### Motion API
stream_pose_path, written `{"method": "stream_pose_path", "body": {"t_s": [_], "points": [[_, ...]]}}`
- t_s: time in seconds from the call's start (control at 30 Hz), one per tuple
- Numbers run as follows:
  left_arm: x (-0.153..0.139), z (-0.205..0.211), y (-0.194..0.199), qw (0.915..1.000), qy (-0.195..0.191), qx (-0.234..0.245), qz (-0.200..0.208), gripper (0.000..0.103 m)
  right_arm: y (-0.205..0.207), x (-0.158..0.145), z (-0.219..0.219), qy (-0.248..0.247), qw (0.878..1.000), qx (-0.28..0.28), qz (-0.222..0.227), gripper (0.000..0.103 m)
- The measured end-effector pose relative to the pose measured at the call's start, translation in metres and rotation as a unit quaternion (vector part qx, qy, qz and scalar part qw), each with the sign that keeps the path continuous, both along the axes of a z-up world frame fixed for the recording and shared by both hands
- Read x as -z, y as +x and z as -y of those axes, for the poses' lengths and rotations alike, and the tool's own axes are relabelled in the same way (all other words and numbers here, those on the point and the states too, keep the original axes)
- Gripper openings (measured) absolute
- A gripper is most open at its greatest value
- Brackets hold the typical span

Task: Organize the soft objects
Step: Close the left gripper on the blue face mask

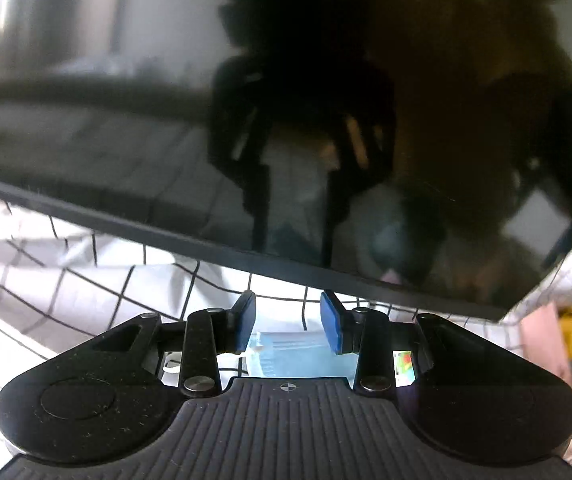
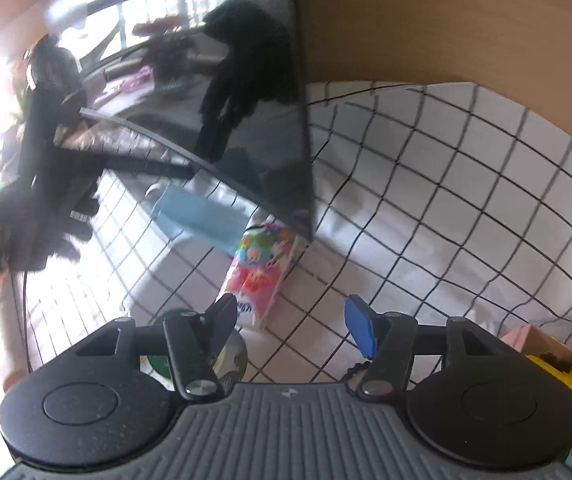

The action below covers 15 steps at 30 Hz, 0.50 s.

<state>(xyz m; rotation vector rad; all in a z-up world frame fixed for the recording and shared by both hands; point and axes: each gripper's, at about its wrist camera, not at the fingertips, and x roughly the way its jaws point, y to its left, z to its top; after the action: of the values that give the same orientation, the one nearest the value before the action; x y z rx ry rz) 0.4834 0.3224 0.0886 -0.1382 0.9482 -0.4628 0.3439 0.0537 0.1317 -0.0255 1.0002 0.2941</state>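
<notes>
Left gripper jaws partway apart, nothing btwn pads, over blue face mask on checked cloth. Right gripper wider apart, empty, above cloth; tissue pack just ahead-left, mask beyond by black screen.

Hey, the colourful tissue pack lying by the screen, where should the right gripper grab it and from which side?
Probably the near end of the tissue pack, from above. It lies flat on the checked cloth, long and narrow, so the open right gripper could span its short width. Its far end sits under the screen corner, beside a blue pack.
</notes>
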Motion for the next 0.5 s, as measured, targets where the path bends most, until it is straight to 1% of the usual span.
{"method": "stream_pose_path", "body": {"t_s": [0.13, 0.23, 0.3, 0.37, 0.43, 0.5], "points": [[0.019, -0.008, 0.011, 0.9986, -0.016, 0.003, -0.049, 0.039, 0.001, 0.006, -0.009, -0.008, 1.000, -0.010, -0.008, 0.060], [0.028, -0.013, 0.006, 0.9966, -0.033, 0.009, -0.075, 0.039, 0.001, 0.007, -0.013, -0.003, 1.000, -0.010, -0.014, 0.060], [0.024, -0.013, -0.004, 0.9969, -0.026, 0.024, -0.070, 0.038, 0.001, 0.009, -0.016, -0.002, 1.000, -0.012, -0.017, 0.060], [0.018, -0.013, -0.019, 0.9973, -0.019, 0.038, -0.059, 0.033, 0.002, 0.013, -0.019, -0.002, 1.000, -0.014, -0.021, 0.060], [0.013, -0.014, -0.032, 0.9971, -0.028, 0.048, -0.052, 0.030, 0.003, 0.015, -0.022, -0.001, 1.000, -0.018, -0.025, 0.060], [0.008, -0.014, -0.048, 0.9958, -0.042, 0.064, -0.050, 0.029, 0.004, 0.018, -0.027, 0.000, 0.999, -0.020, -0.030, 0.060]]}}
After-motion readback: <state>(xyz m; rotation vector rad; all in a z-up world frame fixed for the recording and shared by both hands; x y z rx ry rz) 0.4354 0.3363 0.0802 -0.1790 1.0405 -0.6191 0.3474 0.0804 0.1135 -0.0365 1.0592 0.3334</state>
